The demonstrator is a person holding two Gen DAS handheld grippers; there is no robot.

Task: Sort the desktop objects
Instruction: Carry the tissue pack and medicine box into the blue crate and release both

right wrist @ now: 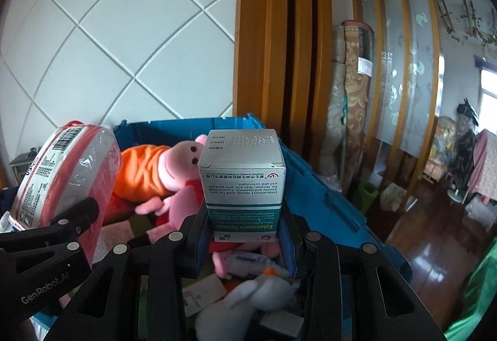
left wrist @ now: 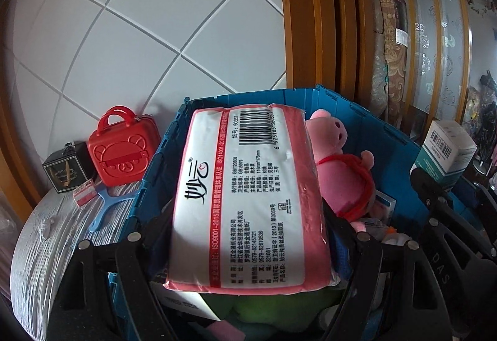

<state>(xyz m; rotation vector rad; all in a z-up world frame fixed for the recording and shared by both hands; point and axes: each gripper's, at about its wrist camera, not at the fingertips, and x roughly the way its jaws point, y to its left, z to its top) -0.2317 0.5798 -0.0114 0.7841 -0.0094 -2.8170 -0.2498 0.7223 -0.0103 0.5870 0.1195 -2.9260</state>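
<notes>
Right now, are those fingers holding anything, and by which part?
Left gripper holds the tissue pack by its near end; right gripper holds the medicine box by its lower sides.

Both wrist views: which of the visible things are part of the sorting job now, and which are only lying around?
Part of the job:
- tissue pack, held in the left tool
- medicine box, held in the right tool
- blue crate, under both

Lying about:
- pink pig plush in the crate
- red toy suitcase, black box, blue mirror on the table
- rolled carpet
</notes>
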